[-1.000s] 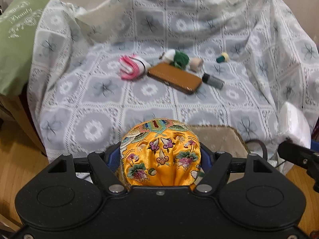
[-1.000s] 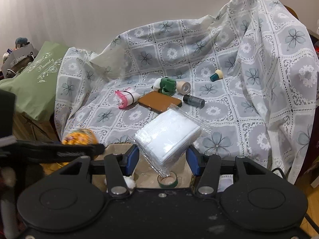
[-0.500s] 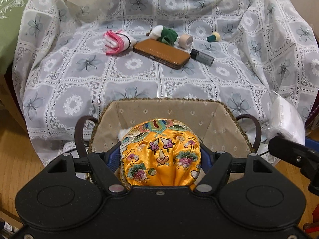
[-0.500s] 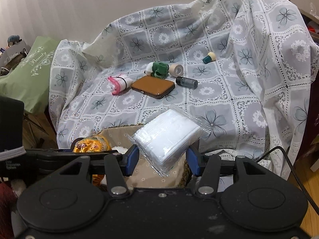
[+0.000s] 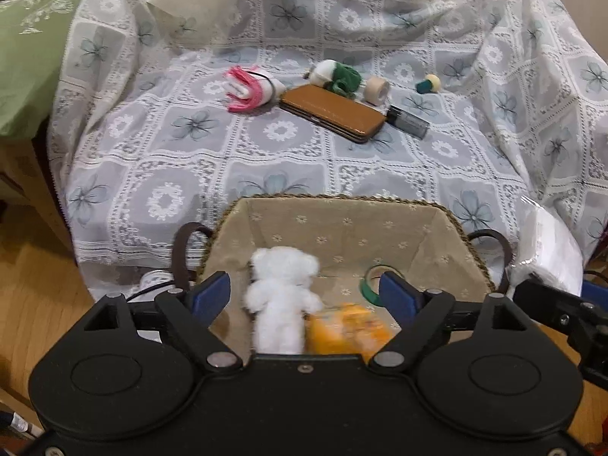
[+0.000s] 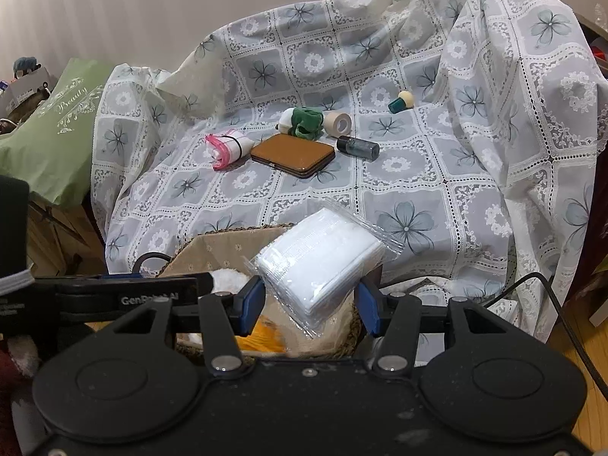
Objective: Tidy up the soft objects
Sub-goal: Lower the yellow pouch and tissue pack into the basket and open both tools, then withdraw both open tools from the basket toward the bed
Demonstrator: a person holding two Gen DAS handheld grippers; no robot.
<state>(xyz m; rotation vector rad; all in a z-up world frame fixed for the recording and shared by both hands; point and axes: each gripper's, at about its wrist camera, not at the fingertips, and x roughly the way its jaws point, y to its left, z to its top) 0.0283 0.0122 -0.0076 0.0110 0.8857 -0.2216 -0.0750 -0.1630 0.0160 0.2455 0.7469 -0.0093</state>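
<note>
Our left gripper (image 5: 306,292) gapes wide above the basket (image 5: 380,205), the orange pouch (image 5: 344,326) and teddy bear (image 5: 283,296) lying below its fingers; our right gripper (image 6: 309,306) clamps the mask pack (image 6: 323,262).

Ahead of the jaws, well beyond them: a lace floral cover (image 5: 288,159) draped over the furniture. On it, a brown case (image 5: 331,112), with a dark vial (image 5: 408,121) just to its right and a beige tape roll (image 5: 377,90) behind. Farther right, a small teal-and-cream stopper (image 5: 428,84). Far left, a green cushion (image 6: 57,129). Below, at both edges, wooden floor (image 5: 34,273).
</note>
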